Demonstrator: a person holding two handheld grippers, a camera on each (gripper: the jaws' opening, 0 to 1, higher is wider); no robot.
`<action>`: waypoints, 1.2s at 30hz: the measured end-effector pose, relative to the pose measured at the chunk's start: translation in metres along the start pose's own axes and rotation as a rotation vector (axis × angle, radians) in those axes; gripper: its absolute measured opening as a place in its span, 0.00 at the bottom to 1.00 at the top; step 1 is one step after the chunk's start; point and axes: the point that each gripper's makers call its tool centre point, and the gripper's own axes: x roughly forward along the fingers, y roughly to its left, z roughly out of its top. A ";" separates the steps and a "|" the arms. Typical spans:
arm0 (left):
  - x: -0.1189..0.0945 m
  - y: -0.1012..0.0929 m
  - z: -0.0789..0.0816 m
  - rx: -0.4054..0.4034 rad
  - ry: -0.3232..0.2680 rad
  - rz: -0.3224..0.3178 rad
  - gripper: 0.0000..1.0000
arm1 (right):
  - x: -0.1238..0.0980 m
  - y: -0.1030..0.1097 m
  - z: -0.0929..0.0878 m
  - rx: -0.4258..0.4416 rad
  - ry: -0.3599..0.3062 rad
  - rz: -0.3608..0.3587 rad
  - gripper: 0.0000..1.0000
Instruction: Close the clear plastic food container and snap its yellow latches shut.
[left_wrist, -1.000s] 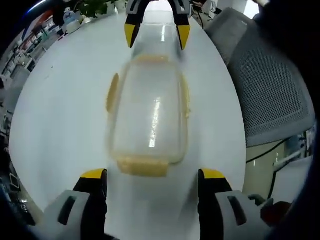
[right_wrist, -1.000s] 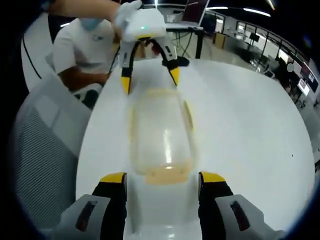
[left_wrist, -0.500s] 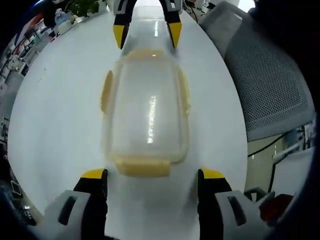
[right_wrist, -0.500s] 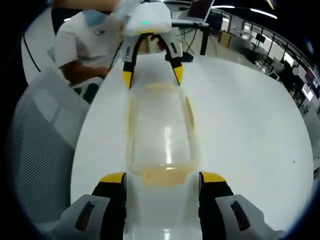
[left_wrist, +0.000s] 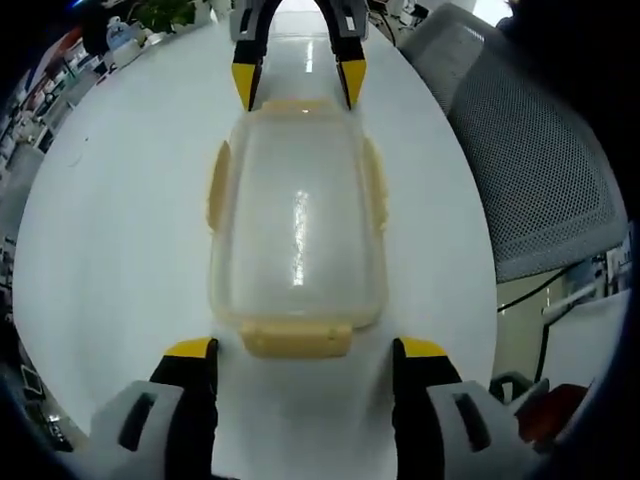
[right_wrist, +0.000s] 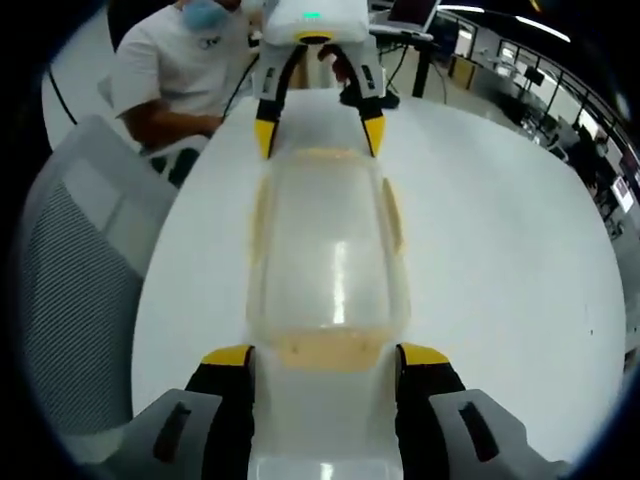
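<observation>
The clear plastic container (left_wrist: 297, 220) lies lengthwise on the white table (left_wrist: 120, 230) with its lid resting on top. Yellow latches (left_wrist: 218, 185) run along both long sides, and another latch (left_wrist: 296, 338) sits at the near end. My left gripper (left_wrist: 305, 352) is open, its yellow-tipped jaws straddling that near end latch. At the far end, my right gripper (left_wrist: 298, 82) is open too, flanking the container's other end. In the right gripper view the container (right_wrist: 325, 250) stretches away from my right gripper (right_wrist: 326, 357), whose jaws straddle the yellow end latch (right_wrist: 330, 350), toward my left gripper (right_wrist: 320, 135).
A grey mesh chair (left_wrist: 540, 170) stands close to the table's edge, seen also as the chair (right_wrist: 70, 300) in the right gripper view. A person in a white shirt (right_wrist: 190, 70) is behind the left gripper. Desks and office clutter lie beyond the table.
Both grippers have edged in toward the container's two ends, so it looks larger in each view. Both grippers stay open and the container has not moved.
</observation>
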 end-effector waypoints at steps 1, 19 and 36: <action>0.000 0.000 0.000 -0.002 0.000 0.000 0.70 | 0.001 0.000 0.000 -0.002 0.001 0.001 0.56; -0.002 0.005 0.006 -0.020 -0.003 0.004 0.40 | 0.006 -0.004 -0.001 -0.020 0.029 -0.003 0.40; -0.001 0.005 0.007 -0.029 0.019 0.000 0.40 | 0.006 -0.006 -0.001 -0.024 0.054 0.007 0.39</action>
